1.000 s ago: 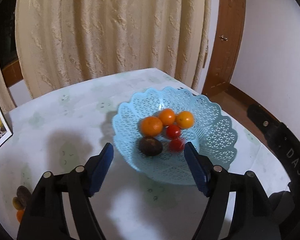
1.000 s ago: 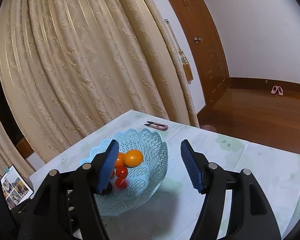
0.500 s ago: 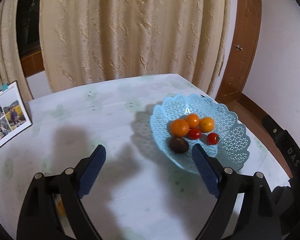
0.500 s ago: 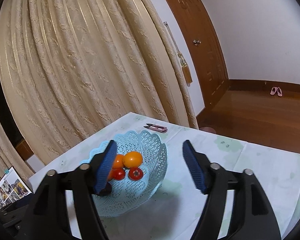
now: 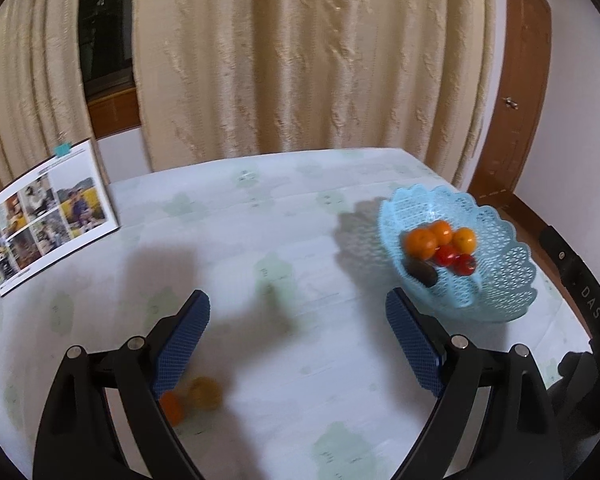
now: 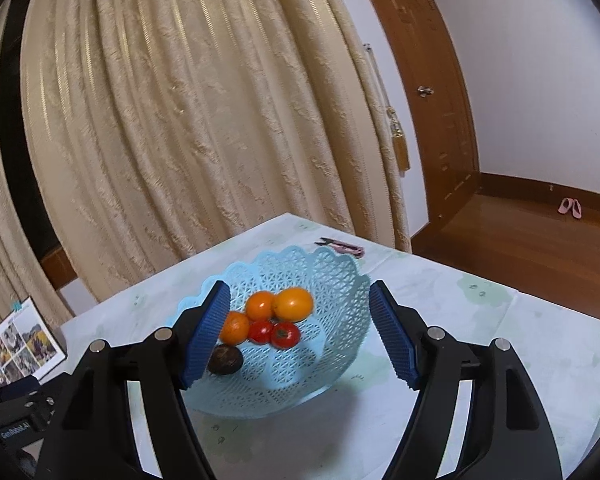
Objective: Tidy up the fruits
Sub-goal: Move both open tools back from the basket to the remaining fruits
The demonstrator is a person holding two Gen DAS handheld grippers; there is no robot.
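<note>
The left tongs [image 5: 296, 344] stood spread wide and held nothing, poised above the desk [image 5: 300, 240] with two loose fruits just under the left-hand pad: a small orange one [image 5: 172, 408] and a duller yellowish one [image 5: 206, 392], both blurred, lying side by side and perhaps touching. The right tongs [image 6: 300, 332] were likewise released and empty, hanging over the near rim of the blue lattice basket [image 6: 332, 280]. In that basket lay the sorted fruit: three orange citrus [image 6: 294, 303], two red tomatoes [image 6: 285, 335] pressed close beneath them, and one dark brownish fruit [image 6: 225, 360] at the near edge, half behind the left pad. From where I stood the job looked mostly done, six pieces gathered and the two strays by the left tongs left to carry across; they sat well apart from the basket, which rested toward the desk's far right corner. Whether other fruit lay out of sight below the tongs I could not tell. Beyond the basket a small pink clipper [image 6: 346, 247] lay near the desk's edge, a photo calendar [image 5: 48, 216] stood at the left, and cream curtains [image 5: 300, 60] hung behind it all, with a wooden door [image 6: 420, 80] to the right.
</note>
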